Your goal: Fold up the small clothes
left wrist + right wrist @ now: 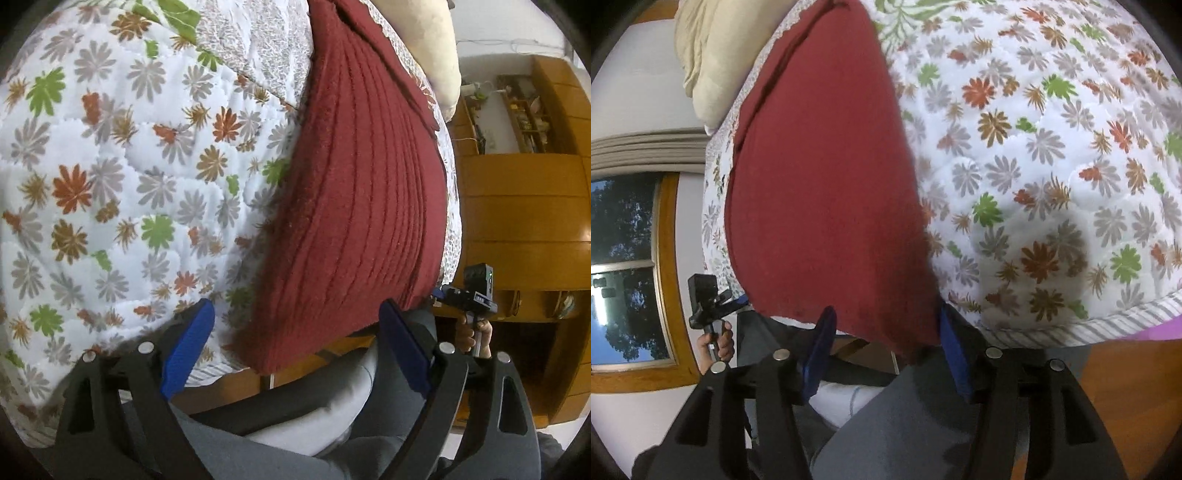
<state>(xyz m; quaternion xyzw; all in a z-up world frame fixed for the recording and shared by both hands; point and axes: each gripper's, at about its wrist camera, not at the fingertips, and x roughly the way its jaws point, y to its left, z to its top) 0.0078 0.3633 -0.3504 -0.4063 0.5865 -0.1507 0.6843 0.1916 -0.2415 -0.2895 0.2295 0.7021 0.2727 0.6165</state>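
A dark red ribbed garment lies flat on the floral quilt, its near edge hanging a little over the bed's side. My left gripper is open, its blue pads apart on either side of that near hem, just short of it. In the right wrist view the same red garment fills the middle. My right gripper is open too, with the garment's near corner dipping between its blue pads; I cannot tell whether they touch the cloth.
A cream pillow sits at the head of the bed. A hand holds the other gripper beside wooden cabinets. A window is on the left; grey trousers are below the fingers.
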